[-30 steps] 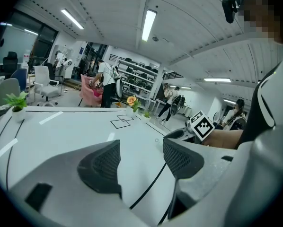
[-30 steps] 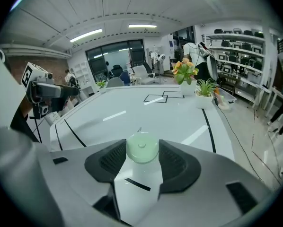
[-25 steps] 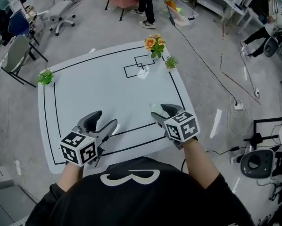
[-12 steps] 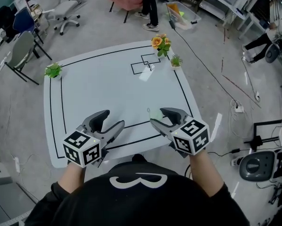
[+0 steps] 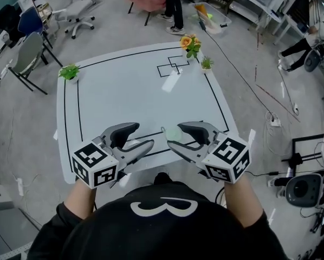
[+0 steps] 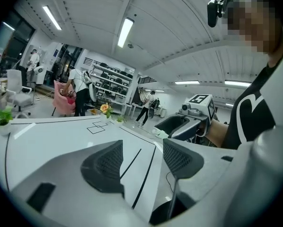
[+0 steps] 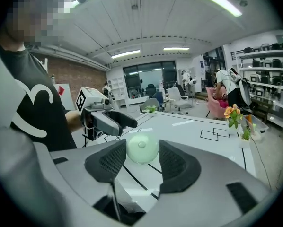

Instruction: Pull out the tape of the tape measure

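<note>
A small round pale-green tape measure [image 7: 142, 145] sits squeezed between the two black pads of my right gripper [image 7: 142, 151], held above the near edge of the white table [image 5: 124, 91]. From above, the tape measure [image 5: 174, 134] shows as a pale blob at the tips of the right gripper [image 5: 174, 136]. No tape is seen drawn out. My left gripper [image 5: 144, 135] faces it from the left, a short gap away, jaws open and empty. In the left gripper view, that gripper [image 6: 142, 157] looks across at the right gripper [image 6: 179, 124] and the tape measure [image 6: 159, 133].
The table carries black lines and a small drawn rectangle [image 5: 173, 68]. An orange-flower pot [image 5: 191, 43] and a small green plant [image 5: 206, 63] stand at its far right corner, another plant [image 5: 70, 71] at the far left. Chairs [image 5: 29, 58] and a standing person [image 5: 174, 4] lie beyond.
Both grippers have risen toward the camera and turned inward, tips now close together. The tape measure stays in the right gripper. The left jaws remain open.
</note>
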A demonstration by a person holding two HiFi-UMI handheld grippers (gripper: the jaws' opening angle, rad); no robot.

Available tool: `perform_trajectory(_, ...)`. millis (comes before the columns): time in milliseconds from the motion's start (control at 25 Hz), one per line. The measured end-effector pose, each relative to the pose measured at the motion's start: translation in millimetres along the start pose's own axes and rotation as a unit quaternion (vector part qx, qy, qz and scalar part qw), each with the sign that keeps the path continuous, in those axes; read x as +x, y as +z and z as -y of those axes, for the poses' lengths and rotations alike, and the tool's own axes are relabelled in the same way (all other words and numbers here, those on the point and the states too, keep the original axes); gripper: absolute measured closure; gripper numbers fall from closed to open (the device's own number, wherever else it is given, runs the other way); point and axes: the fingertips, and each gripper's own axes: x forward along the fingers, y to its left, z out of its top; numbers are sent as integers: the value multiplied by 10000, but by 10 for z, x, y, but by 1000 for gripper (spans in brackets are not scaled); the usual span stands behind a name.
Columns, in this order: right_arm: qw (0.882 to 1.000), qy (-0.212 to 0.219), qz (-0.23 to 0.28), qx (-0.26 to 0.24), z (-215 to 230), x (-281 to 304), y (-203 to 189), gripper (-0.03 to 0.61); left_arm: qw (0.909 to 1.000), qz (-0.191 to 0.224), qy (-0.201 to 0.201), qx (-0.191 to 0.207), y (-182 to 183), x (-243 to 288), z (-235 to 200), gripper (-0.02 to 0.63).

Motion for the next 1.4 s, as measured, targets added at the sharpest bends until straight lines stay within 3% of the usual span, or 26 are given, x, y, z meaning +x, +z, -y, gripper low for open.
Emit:
perform_trajectory(480,9971,560,106,-503,-731,139,124,359,9933,117,-833,795,2,-418,386,359)
perform_trajectory(680,9940,784,42,-757,-942,178,166,359,9849,64,-1260,1184,-11,-599,545,410)
perform_trajectory(800,9929,846,5,-839,-1035,230,206,359,9797,-71,-1451,1382,-40,-673,589,484)
perform_trajectory(920,9929,855,-104,-816,-1082,287,186,359,9783,-123,-1452,1471,-86,-740,592,515)
perform_trajectory(1120,9926,880,-106,-824,-1095,404,215,359,9834,21,-1208,1355,-70,-859,456,573)
perform_trajectory(1400,9926,951,-128,-743,-1101,614,276,359,9887,99,-922,1174,-93,-973,324,600)
